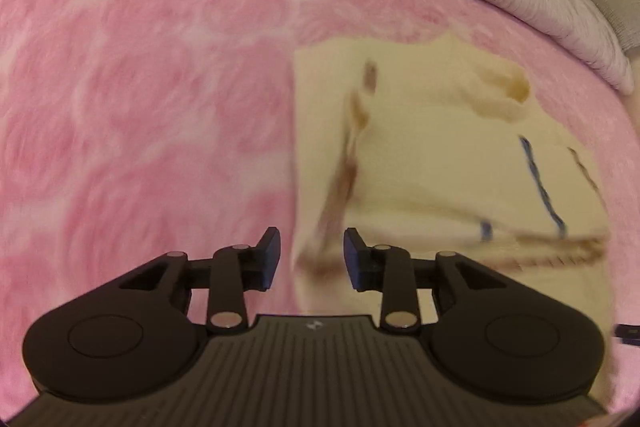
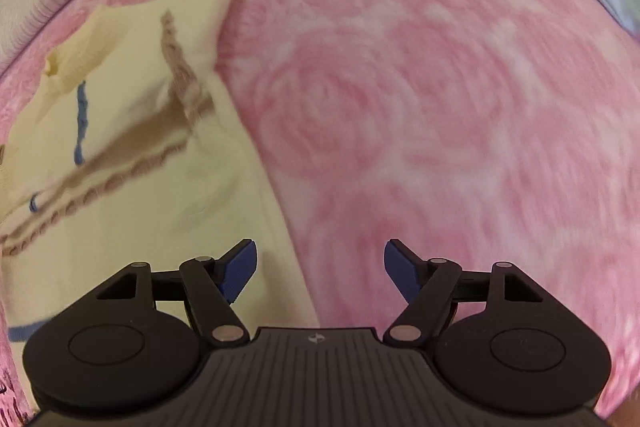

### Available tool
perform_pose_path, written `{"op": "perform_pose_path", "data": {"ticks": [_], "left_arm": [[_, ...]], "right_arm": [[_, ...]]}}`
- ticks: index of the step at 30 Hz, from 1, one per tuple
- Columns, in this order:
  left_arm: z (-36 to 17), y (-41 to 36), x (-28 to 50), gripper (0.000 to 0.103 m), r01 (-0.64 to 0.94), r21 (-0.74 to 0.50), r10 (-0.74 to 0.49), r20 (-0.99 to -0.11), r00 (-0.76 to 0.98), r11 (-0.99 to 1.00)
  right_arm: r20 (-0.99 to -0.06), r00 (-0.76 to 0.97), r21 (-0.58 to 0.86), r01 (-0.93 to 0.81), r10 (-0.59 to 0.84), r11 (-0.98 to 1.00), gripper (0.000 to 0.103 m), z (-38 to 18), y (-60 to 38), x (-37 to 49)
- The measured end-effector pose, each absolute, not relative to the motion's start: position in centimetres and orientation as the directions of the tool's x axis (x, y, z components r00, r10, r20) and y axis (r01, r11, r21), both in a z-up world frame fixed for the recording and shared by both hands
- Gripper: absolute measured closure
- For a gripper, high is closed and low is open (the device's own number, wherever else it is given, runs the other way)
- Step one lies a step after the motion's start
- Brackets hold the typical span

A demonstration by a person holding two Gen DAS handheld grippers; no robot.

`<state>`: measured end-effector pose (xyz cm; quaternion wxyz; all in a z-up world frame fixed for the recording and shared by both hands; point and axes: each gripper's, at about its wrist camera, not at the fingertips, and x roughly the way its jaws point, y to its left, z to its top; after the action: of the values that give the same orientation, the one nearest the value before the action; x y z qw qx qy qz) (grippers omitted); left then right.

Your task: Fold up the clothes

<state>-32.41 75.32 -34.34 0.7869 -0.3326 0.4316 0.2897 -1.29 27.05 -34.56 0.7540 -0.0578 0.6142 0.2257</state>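
Left wrist: cream sweater (image 1: 460, 163) ahead-right of empty parted left tongs (image 1: 312, 259); right tongs (image 2: 320, 269) wide apart.

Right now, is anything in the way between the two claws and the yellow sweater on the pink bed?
Nothing visible blocks them. The cream-yellow knitted sweater lies flat on the pink rose-patterned blanket, and the open left claw and open right claw both hover above its edge.
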Motion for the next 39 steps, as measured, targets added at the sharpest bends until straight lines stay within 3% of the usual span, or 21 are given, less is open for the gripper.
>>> {"op": "perform_pose_path", "data": {"ticks": [6, 11, 16, 25, 30, 34, 39], "left_arm": [[-34.4, 69.7, -41.1, 0.076, -0.719, -0.413, -0.026, -0.875, 0.483, 0.558], [-35.8, 63.9, -47.1, 0.076, -0.754, -0.481, -0.095, -0.864, 0.495, 0.447], [-37.7, 60.3, -49.6, 0.073, -0.726, -0.549, -0.083, -0.817, 0.571, 0.414], [-38.8, 57.5, -51.7, 0.073, -0.618, -0.580, 0.021, -0.719, 0.694, 0.531], [-39.3, 55.7, -53.0, 0.073, -0.564, -0.572, 0.073, -0.661, 0.747, 0.595], [-40.0, 53.9, -55.0, 0.073, -0.514, -0.601, 0.086, -0.595, 0.799, 0.612], [-40.9, 52.7, -56.9, 0.073, -0.492, -0.715, 0.064, -0.535, 0.842, 0.496]], "right_arm": [[-0.961, 0.113, 0.194, -0.376, 0.253, 0.906, 0.029, -34.9, 23.5, -6.0], [-0.961, 0.088, 0.211, -0.386, 0.263, 0.898, 0.027, -35.8, 21.8, -8.7], [-0.918, 0.088, 0.308, -0.458, 0.387, 0.834, 0.021, -35.9, 20.1, -9.7], [-0.759, 0.104, 0.486, -0.567, 0.643, 0.665, 0.023, -37.1, 14.9, -11.5], [-0.689, 0.143, 0.506, -0.606, 0.710, 0.614, 0.032, -37.9, 12.8, -13.3], [-0.640, 0.126, 0.544, -0.622, 0.758, 0.563, 0.045, -38.2, 11.1, -15.6], [-0.626, 0.151, 0.593, -0.544, 0.765, 0.593, 0.048, -38.5, 9.9, -17.1]]}}
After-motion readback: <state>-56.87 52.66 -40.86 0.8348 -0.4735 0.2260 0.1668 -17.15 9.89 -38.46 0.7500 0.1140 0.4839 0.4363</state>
